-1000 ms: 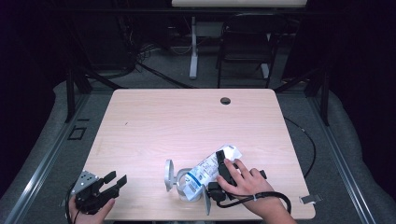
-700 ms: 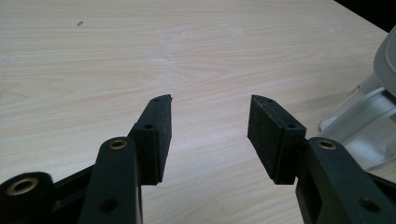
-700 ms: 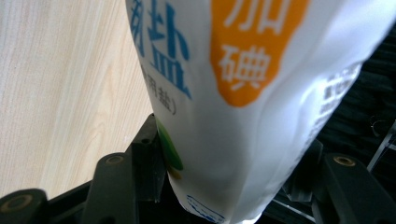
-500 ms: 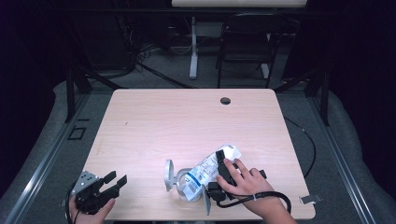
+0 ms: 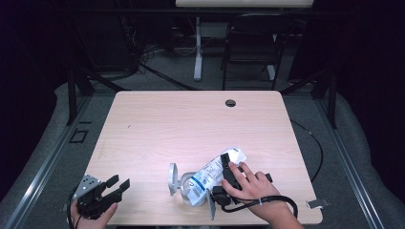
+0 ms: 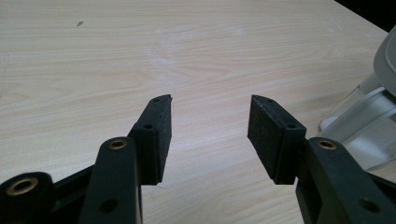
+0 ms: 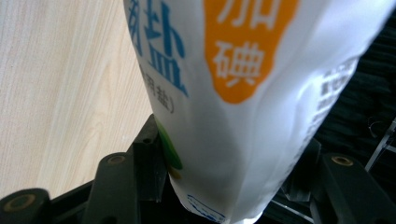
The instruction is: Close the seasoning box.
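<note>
A white bag with blue print is clamped between the jaws of the right gripper, near the front edge of the table. In the right gripper view the bag sits between the two pads, both pressed into its sides, the film dented at the grip. The bag is held tilted, its lower end at the mouth of a clear jar that lies or leans just left of it; whether the bag touches the jar rim cannot be told. A grey-white lid or rim stands at the jar's left side.

The left gripper rests at the table's front left corner, jaws apart with nothing between them. In the left gripper view bare wood is seen between the pads, and the jar lies off to the right, well apart.

Judgement: the step in hand appears to be bringing the bag to the jar. For a good result, grip pressure is to be kept even so that the soft film does not slip or burst. The jar is unsupported and may roll; steadying by the left gripper is advised before any tilt is increased.
</note>
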`<control>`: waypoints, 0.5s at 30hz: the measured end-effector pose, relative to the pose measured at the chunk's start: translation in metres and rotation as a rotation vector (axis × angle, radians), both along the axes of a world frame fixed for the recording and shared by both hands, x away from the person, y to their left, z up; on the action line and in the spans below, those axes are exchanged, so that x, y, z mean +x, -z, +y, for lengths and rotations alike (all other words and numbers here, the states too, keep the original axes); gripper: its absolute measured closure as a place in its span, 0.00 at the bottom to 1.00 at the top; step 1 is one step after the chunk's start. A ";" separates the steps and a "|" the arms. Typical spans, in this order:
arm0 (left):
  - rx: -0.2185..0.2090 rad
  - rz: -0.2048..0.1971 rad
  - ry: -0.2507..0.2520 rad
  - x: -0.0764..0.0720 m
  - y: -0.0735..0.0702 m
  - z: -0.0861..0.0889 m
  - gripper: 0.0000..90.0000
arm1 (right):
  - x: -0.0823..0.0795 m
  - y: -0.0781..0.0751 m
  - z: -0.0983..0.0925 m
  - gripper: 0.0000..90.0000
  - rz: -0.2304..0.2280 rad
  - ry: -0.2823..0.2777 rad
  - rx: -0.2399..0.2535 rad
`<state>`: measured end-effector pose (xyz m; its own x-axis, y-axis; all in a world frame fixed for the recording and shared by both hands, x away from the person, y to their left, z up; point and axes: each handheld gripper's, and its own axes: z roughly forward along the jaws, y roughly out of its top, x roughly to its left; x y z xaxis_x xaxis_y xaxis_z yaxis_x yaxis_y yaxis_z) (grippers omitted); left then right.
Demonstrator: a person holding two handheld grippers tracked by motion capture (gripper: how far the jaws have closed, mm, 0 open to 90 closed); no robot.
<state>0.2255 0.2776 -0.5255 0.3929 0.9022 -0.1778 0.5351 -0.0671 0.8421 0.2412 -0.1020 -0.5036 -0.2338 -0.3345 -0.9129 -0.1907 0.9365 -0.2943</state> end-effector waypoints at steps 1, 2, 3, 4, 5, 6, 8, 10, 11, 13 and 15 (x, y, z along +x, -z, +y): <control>-0.001 -0.001 0.001 0.000 0.000 0.000 0.56 | 0.000 0.000 0.000 0.50 0.000 0.000 0.000; -0.002 -0.002 0.000 0.000 0.000 0.000 0.56 | 0.000 0.000 0.000 0.50 0.001 0.000 0.000; -0.002 -0.002 0.000 0.000 0.001 0.000 0.56 | 0.000 0.000 0.000 0.50 0.000 -0.001 0.000; 0.000 0.000 -0.001 0.000 0.000 0.000 0.56 | 0.000 0.000 0.000 0.50 0.000 -0.001 0.000; 0.000 0.000 0.000 0.000 0.001 0.000 0.56 | 0.000 0.000 0.000 0.50 0.000 -0.001 0.000; 0.000 0.000 0.000 0.000 0.000 0.000 0.56 | 0.000 0.000 0.000 0.50 0.000 0.000 -0.001; -0.002 -0.002 0.000 0.000 0.001 0.000 0.56 | 0.000 0.000 0.000 0.50 -0.001 0.000 -0.002; -0.002 -0.002 0.000 0.000 0.001 0.000 0.56 | 0.000 -0.001 0.000 0.50 -0.007 0.001 -0.009; -0.002 -0.002 0.000 0.000 0.001 0.000 0.56 | 0.000 -0.001 0.000 0.50 -0.008 0.001 -0.011; -0.001 0.000 -0.001 0.000 0.001 0.000 0.56 | 0.000 -0.001 0.001 0.50 -0.008 0.001 -0.011; -0.002 -0.002 0.000 0.000 0.001 0.000 0.56 | 0.000 -0.001 0.001 0.50 -0.008 0.001 -0.012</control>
